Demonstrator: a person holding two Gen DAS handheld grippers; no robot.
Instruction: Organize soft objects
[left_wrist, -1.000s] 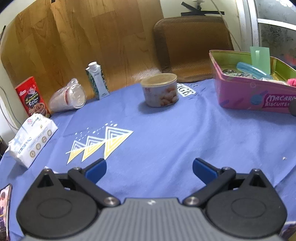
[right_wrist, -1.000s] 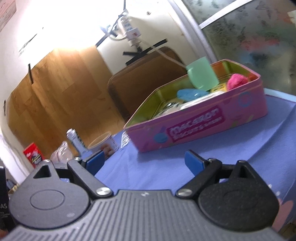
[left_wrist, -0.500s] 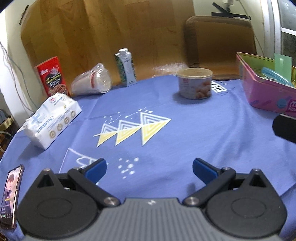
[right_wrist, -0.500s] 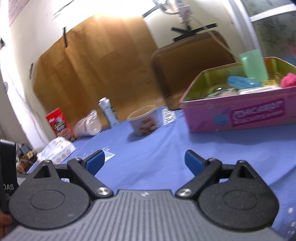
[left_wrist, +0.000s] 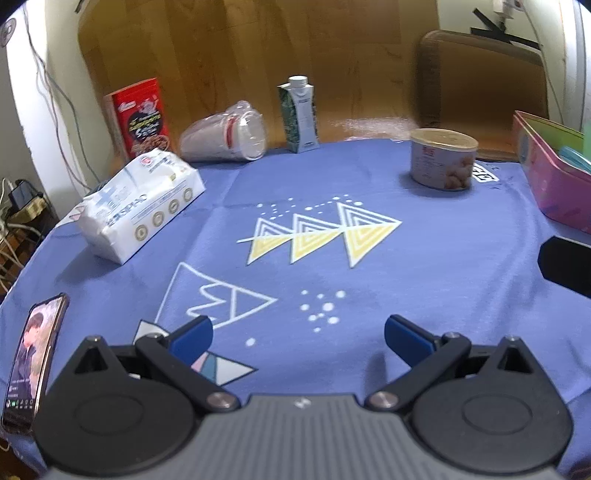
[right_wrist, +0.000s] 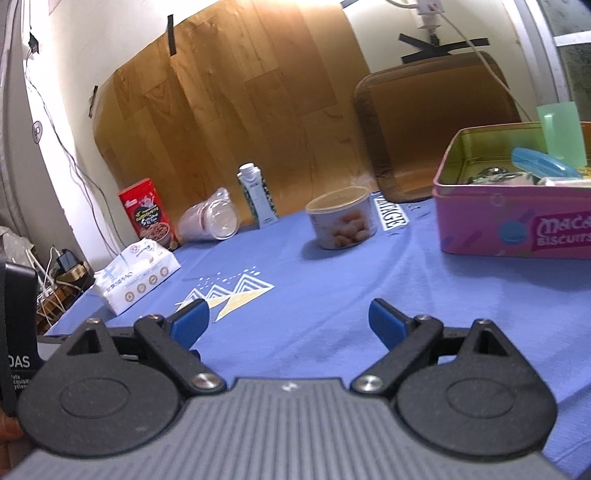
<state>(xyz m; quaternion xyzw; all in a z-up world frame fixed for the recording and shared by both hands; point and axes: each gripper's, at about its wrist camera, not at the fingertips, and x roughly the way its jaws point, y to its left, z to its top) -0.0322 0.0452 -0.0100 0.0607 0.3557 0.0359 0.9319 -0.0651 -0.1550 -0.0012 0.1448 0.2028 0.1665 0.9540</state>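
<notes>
A white soft tissue pack (left_wrist: 138, 205) lies at the left of the blue tablecloth (left_wrist: 424, 258); it also shows in the right wrist view (right_wrist: 136, 273). A pink biscuit tin (right_wrist: 513, 225) holding several items stands at the right, its end visible in the left wrist view (left_wrist: 550, 177). My left gripper (left_wrist: 297, 336) is open and empty above the cloth's near part. My right gripper (right_wrist: 288, 321) is open and empty, low over the cloth, left of the tin.
A round snack can (left_wrist: 441, 158), a drink carton (left_wrist: 299, 114), a tipped plastic cup (left_wrist: 225, 134) and a red box (left_wrist: 140, 116) stand along the back. A phone (left_wrist: 31, 362) lies at the near left edge. A brown chair back (right_wrist: 439, 122) rises behind the table.
Both grippers have swung left and pulled back. The tin has slid toward the right edge of both views, and the tissue pack and phone have come into view. Both stay open.
</notes>
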